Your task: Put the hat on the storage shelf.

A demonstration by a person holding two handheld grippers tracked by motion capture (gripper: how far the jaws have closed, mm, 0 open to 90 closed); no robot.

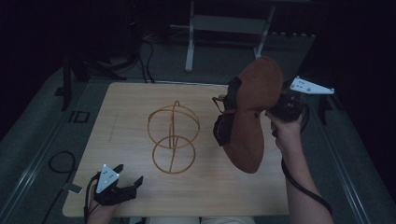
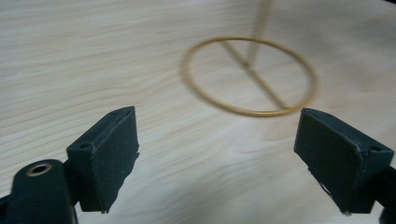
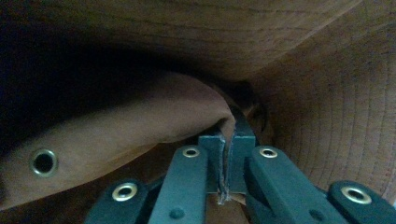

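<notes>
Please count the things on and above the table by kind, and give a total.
Brown fabric hat with metal eyelets, held up by the right gripper: 1
Gold wire stand of rings, on the table: 1
Black two-jaw grippers (left gripper): 2
Total: 4

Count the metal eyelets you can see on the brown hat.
2. One eyelet shows on the hat's crown in the high view; one sits on the fabric left of the right gripper in its own view, possibly the same one. Others may be hidden.
</notes>
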